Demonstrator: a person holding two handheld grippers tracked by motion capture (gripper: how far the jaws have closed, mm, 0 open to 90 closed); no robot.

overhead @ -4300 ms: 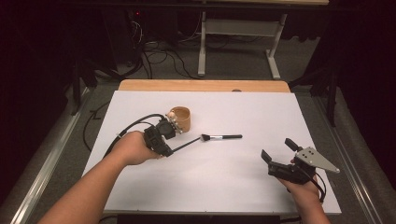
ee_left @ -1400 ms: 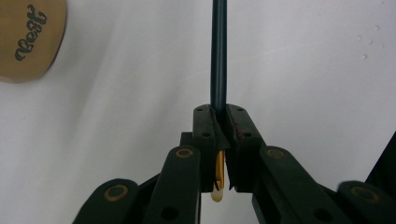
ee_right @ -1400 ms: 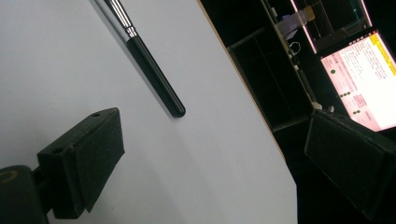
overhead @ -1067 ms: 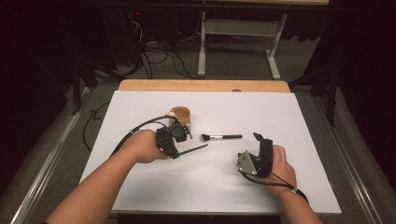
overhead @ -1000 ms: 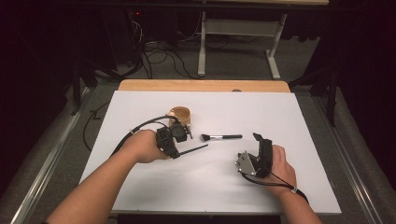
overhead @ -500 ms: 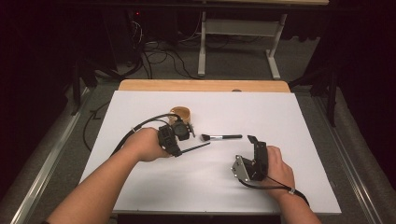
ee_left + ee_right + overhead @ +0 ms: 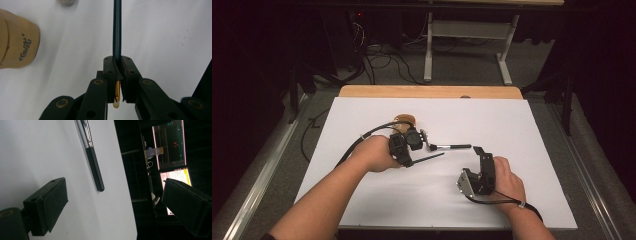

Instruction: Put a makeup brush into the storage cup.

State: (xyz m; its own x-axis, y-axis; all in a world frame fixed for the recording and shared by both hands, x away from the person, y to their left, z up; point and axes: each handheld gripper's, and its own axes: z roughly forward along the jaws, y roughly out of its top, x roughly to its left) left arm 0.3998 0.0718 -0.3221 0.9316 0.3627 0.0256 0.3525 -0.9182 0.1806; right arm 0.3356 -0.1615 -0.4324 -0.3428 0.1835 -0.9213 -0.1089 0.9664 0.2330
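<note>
near the middle of the surface (image 7: 532, 130), toward its far edge, we've got the left claw (image 7: 422, 150) clamped tight on a thin dark brush handle (image 7: 117, 30) that pokes out level toward the right. just beyond it stands the wooden cup (image 7: 404, 122), close enough to touch.

and look what's changed: the right claw (image 7: 479, 155) has swung in from the near right corner and turned, and it now sits with jaws wide, nothing between them, lined up just short of the second brush (image 7: 451, 147) lying flat on the surface. we read that as a reach for the black end of that brush (image 7: 94, 170).

room-wise, we've got bare white surface all along the near and right edges, so pulling back is easy. the tight spot is the middle, where both claws, the cup and the two brushes crowd together.
</note>
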